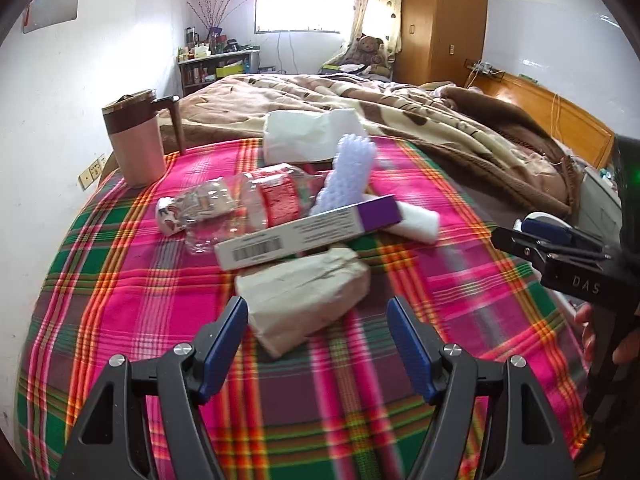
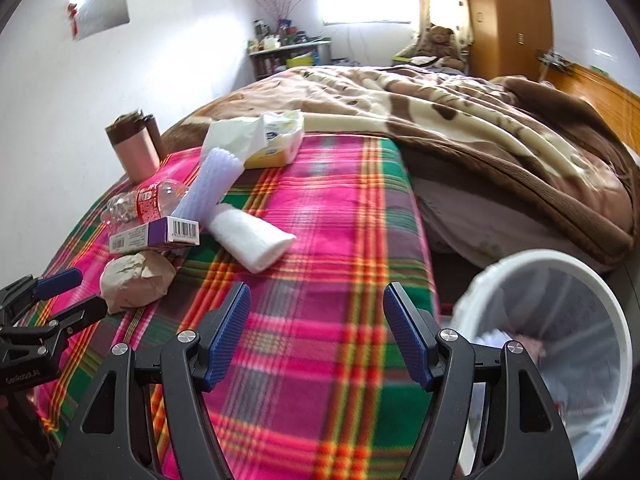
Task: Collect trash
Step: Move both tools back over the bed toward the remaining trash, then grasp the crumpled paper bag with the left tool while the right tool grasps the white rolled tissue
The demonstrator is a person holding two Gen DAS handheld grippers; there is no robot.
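A bedroom: a plaid blanket [image 1: 132, 300] covers the bed's near end, a brown quilt [image 2: 460, 120] beyond. Trash lies heaped on the plaid, a box [image 1: 308, 236], bottle [image 1: 256, 208] and paper wad [image 1: 304, 300], with the bin [image 2: 560, 332] beside the bed. Left gripper [image 1: 318, 340] gapes at the wad; right gripper [image 2: 316, 332] hangs apart, empty.

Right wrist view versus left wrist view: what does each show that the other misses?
Only the right wrist view shows the white trash bin beside the bed, with scraps inside. Only the left wrist view shows the crumpled patterned wrapper beside the plastic bottle. Both show the crumpled paper bag, purple box, white roll, pink mug and plaid blanket.
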